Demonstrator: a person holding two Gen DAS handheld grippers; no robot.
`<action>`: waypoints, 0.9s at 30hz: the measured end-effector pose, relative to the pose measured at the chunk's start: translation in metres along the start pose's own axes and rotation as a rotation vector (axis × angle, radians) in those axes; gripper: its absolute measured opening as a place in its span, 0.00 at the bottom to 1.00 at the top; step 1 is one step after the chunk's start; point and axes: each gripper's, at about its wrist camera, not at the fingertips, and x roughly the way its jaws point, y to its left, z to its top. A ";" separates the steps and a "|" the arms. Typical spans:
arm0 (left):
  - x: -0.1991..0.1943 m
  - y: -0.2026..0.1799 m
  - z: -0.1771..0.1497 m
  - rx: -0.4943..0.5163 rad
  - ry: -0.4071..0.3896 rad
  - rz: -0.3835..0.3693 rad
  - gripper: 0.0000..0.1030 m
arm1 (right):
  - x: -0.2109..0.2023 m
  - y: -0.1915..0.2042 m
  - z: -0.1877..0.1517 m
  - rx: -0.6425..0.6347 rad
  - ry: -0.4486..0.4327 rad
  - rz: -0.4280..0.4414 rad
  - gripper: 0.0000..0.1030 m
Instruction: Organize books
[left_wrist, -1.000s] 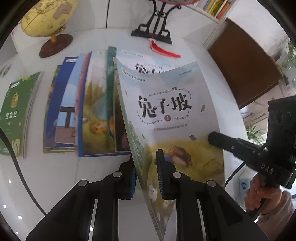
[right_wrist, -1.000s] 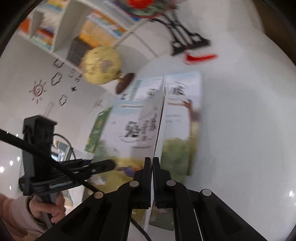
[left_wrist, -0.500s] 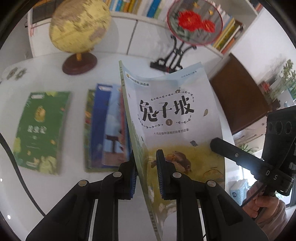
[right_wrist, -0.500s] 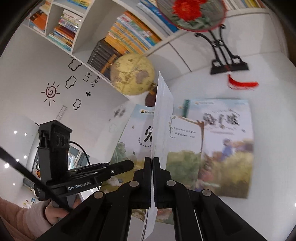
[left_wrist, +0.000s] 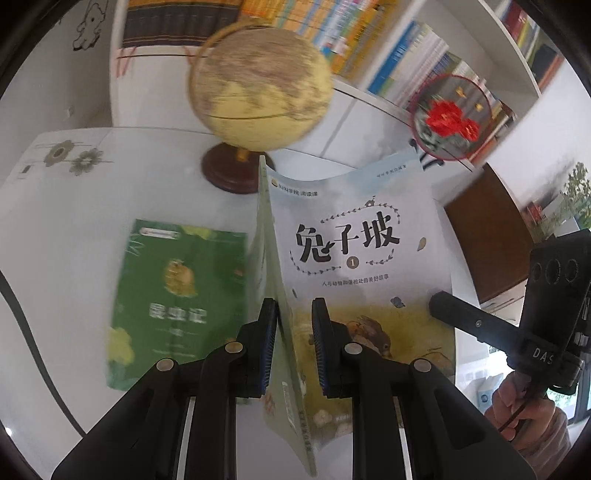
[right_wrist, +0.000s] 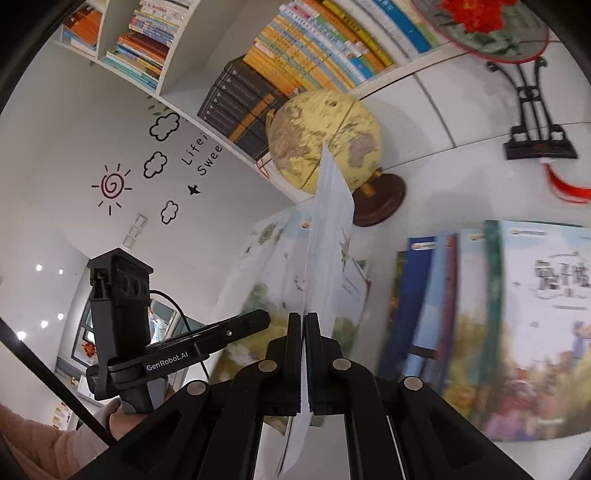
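a: the pale blue paperback with the rabbit cover (left_wrist: 354, 258) is held clear of the white table (left_wrist: 55, 229), spine edge clamped in the left gripper (left_wrist: 293, 347), opposite edge pinched in the right gripper (right_wrist: 303, 362).

b: its lower corner is cut off behind the left fingers (left_wrist: 267, 347). the long axis is pointed away and upward, towards the yellow globe on a brown base (left_wrist: 258, 88).

a: the green paperback (left_wrist: 173, 306), lying flat beneath, is blurred. the row of overlapped picture books (right_wrist: 491, 325) is smeared too.

b: the red embroidered round screen (left_wrist: 452, 118) is partly hidden.
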 end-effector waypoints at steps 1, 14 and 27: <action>0.000 0.010 0.002 0.004 -0.003 0.000 0.15 | 0.010 0.006 0.001 -0.011 0.008 -0.010 0.02; 0.018 0.124 -0.002 -0.143 0.040 -0.026 0.14 | 0.144 0.027 0.008 -0.012 0.151 -0.042 0.02; 0.059 0.190 -0.010 -0.182 0.180 0.108 0.17 | 0.182 -0.007 -0.019 0.173 0.184 -0.120 0.02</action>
